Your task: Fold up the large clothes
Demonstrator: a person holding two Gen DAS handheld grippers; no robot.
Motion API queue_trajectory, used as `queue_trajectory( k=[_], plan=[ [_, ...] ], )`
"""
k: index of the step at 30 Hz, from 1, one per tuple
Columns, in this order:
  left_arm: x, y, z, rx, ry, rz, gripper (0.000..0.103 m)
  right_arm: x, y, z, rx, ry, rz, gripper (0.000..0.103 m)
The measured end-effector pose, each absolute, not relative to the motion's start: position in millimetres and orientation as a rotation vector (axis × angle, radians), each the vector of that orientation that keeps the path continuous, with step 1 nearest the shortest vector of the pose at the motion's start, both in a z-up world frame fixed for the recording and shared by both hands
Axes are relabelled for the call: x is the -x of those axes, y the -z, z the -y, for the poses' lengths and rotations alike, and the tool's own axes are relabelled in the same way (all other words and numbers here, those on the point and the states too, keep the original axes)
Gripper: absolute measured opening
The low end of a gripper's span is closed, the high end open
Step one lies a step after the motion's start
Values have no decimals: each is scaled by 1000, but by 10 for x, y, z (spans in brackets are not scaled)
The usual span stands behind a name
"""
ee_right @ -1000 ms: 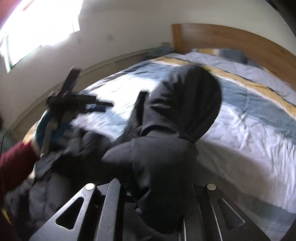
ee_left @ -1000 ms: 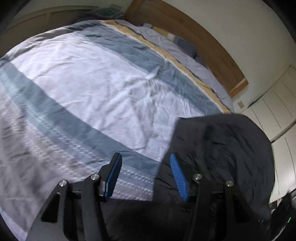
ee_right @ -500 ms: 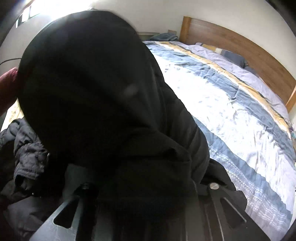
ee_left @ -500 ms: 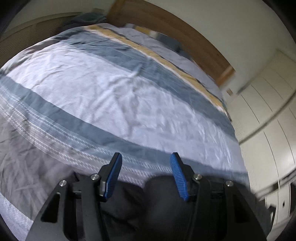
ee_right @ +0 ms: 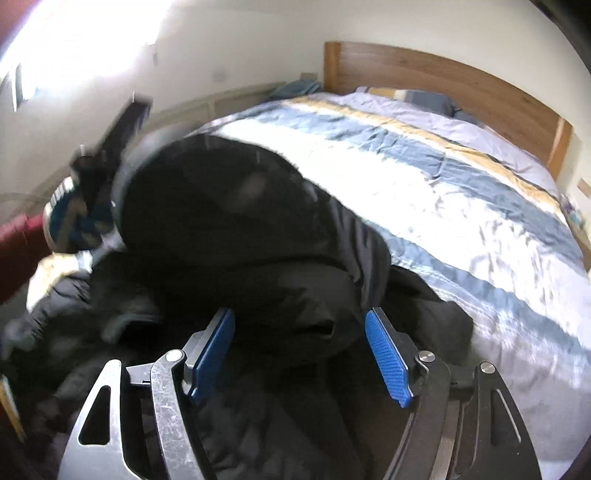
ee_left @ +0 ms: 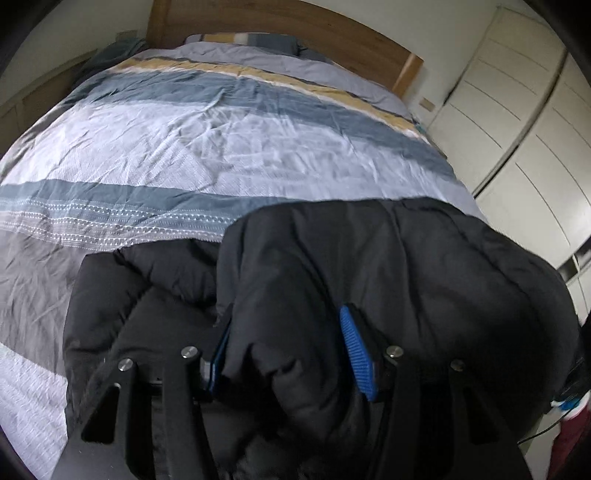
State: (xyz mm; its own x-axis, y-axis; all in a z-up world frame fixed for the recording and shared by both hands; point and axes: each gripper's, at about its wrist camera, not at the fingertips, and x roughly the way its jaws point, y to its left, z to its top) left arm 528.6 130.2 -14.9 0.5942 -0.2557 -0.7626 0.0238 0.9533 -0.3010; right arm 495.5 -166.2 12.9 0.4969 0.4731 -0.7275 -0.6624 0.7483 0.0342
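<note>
A black puffer jacket (ee_left: pixel 369 280) lies bunched at the near edge of the bed. It fills the lower half of the left wrist view and also shows in the right wrist view (ee_right: pixel 240 229). My left gripper (ee_left: pixel 286 343) is open, with a bulge of the jacket between its blue pads; the left pad is partly hidden by fabric. My right gripper (ee_right: pixel 299 350) is open, its blue pads either side of a rounded fold of the jacket. The left gripper also shows blurred at the far left of the right wrist view (ee_right: pixel 99 166).
The bed (ee_left: pixel 221 140) has a striped blue, white and yellow duvet and a wooden headboard (ee_left: pixel 280 29). White wardrobe doors (ee_left: pixel 517 129) stand to the right. A low cabinet (ee_right: pixel 207 107) runs along the left wall under a bright window.
The right gripper has opened and let go of the jacket, which dropped from in front of the lens. The left gripper has moved over the jacket, which now bulges between its pads.
</note>
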Motion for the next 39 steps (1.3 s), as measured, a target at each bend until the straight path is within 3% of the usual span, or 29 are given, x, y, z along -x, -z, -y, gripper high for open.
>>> queue_trajectory(
  k=[5,10,18,29,39],
  plan=[
    [-5104,16,-1270,251,171,-906,53,-4829,-660,1618,186,-700,-709,73],
    [-5039,-199,-1350,265,166,-873,52,-5122,-849,1313,92,-723,-680,73],
    [-5135,-293,-1347,254,153,-843,53,-5296,-441,830,74,-720,-775,73],
    [-5098,434,-999,127,59,-922,54,-5201,471,898,127,-669,-928,73],
    [-4812,276,-821,48,62,-885,54,-5001,235,1149,110,-626,-885,72]
  ],
)
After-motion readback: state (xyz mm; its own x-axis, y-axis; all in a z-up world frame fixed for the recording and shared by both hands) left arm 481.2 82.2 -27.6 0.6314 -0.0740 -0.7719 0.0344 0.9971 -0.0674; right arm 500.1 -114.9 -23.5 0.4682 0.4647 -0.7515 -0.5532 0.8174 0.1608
